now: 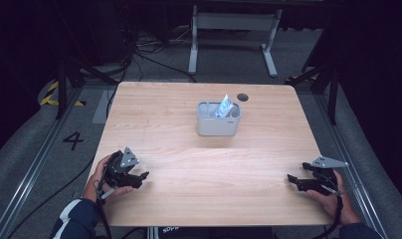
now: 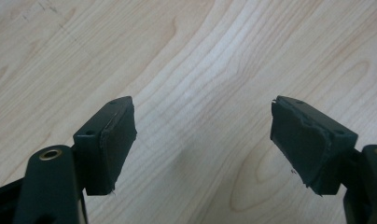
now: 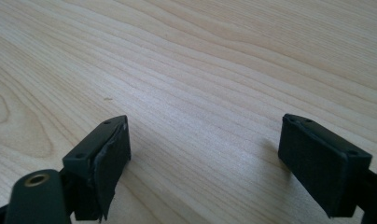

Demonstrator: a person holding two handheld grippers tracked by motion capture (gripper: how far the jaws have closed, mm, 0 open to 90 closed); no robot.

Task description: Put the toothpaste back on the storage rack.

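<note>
A grey holder stands upright past the middle of the wooden table, with a white and blue packet sticking out of its top. My left gripper rests near the front left corner, held by a hand, far from the holder. In the left gripper view its jaws stand wide apart over bare wood, so the left gripper is open and holds nothing. Near the front right corner lies my right gripper. Bare wood also fills the gap of the right gripper, which is open.
A dark round hole sits in the table top behind the holder. Beyond the far edge stands a white table frame on the grey floor, with cables to its left. A floor mark "4" lies left of the table.
</note>
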